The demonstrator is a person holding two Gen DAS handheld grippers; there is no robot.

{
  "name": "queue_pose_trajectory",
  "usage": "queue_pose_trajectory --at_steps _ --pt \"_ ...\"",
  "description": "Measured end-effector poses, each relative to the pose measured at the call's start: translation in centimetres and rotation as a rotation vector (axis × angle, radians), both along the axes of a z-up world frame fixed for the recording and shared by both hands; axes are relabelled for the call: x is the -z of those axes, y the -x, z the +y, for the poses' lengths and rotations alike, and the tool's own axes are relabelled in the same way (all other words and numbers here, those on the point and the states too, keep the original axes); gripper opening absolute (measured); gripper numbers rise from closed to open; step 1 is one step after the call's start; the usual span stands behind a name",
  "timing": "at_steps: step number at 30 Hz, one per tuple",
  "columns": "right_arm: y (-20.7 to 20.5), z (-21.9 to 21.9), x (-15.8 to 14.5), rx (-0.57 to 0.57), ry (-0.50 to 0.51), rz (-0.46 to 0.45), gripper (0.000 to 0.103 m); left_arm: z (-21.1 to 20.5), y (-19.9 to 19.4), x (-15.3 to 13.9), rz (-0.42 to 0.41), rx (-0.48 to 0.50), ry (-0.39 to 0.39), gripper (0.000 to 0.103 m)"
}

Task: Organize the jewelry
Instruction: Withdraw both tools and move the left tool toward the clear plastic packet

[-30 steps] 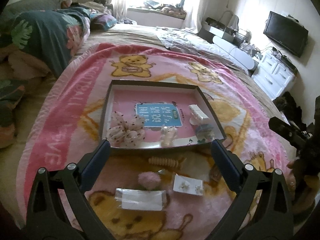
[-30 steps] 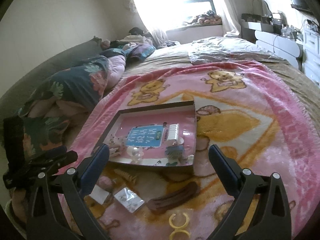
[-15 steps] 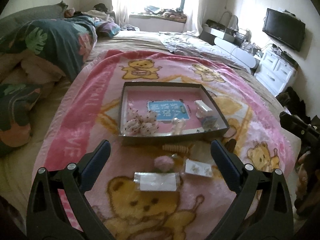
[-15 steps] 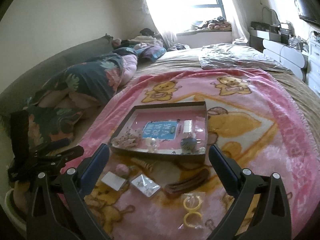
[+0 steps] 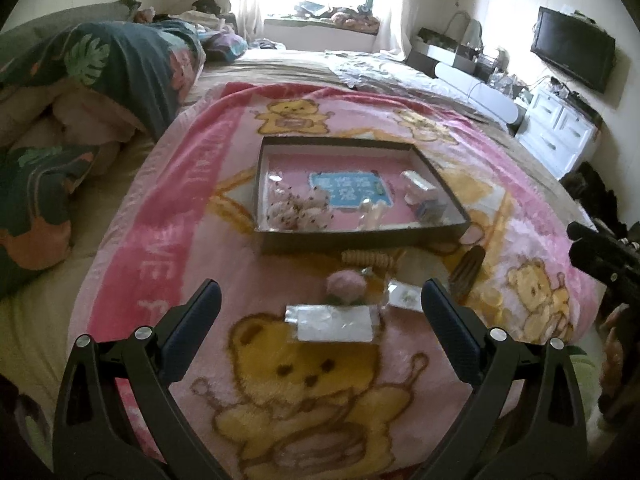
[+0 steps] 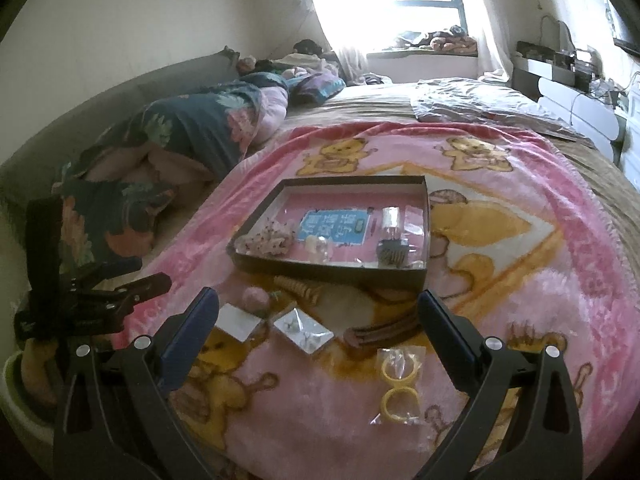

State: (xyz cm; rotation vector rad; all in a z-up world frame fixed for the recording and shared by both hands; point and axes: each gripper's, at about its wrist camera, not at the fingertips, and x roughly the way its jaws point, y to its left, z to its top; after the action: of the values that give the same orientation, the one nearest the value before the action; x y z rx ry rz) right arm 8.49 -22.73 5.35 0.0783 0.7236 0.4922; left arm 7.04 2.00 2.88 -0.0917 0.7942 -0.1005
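A dark shallow box (image 5: 360, 236) (image 6: 332, 270) with a pink floor lies on the pink bear blanket. It holds a spotted fabric bow (image 5: 298, 210), a blue card (image 5: 348, 188) and small packets. In front of it lie a beige spiral clip (image 5: 366, 258), a pink pom-pom (image 5: 346, 282), a clear flat packet (image 5: 334, 322), an earring card (image 6: 304, 330), a brown hair clip (image 6: 380, 332) and a bag of yellow rings (image 6: 400, 384). My left gripper (image 5: 320, 310) and right gripper (image 6: 318, 310) are open and empty, held above the loose items.
A folded floral quilt (image 5: 80, 92) lies along the bed's left side. A white dresser (image 5: 560, 128) and a television (image 5: 572, 54) stand at the right wall. The blanket's near edge drops off the bed below the grippers.
Both grippers have drawn back from the box and risen, so the box looks smaller and more of the loose items show. Nothing was picked up.
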Motion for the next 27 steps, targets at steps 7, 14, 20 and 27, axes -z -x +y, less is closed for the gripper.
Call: queue_pose_trajectory --at_steps 7,14,20,27 --pt "0.5 0.2 1.1 -0.011 0.017 0.019 0.099 0.4 0.5 1.4 0.028 -0.003 -0.011 0.094" --pt "1.0 0.6 2.4 -0.027 0.042 0.041 0.099 0.2 0.9 2.6 0.057 0.011 -0.02 0.094" --pt "1.3 1.0 3.9 -0.038 0.062 0.072 0.099 -0.3 0.8 3.6 0.078 0.025 -0.027 0.094" --pt "1.2 0.8 5.8 -0.035 0.072 0.113 0.099 -1.4 0.2 4.9 0.099 0.057 -0.033 0.094"
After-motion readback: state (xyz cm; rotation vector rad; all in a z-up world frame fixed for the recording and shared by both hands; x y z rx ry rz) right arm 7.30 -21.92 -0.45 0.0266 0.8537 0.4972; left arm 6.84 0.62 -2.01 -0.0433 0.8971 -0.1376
